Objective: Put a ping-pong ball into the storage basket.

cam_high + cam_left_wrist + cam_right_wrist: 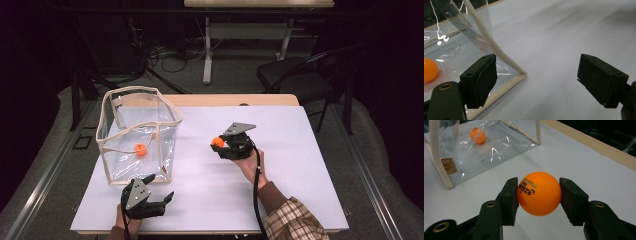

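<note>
Right gripper clamps a glossy orange ball bearing black print.

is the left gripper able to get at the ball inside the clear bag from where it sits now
Probably not directly: the left gripper, open, sits low outside the bag, whose clear wall stands between it and the ball. The open top looks like the free way in.

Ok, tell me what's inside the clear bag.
One orange ball lies on the floor of the clear bag, seen through its walls. Nothing else shows inside. A second orange ball is outside, clamped in the right gripper.
</note>
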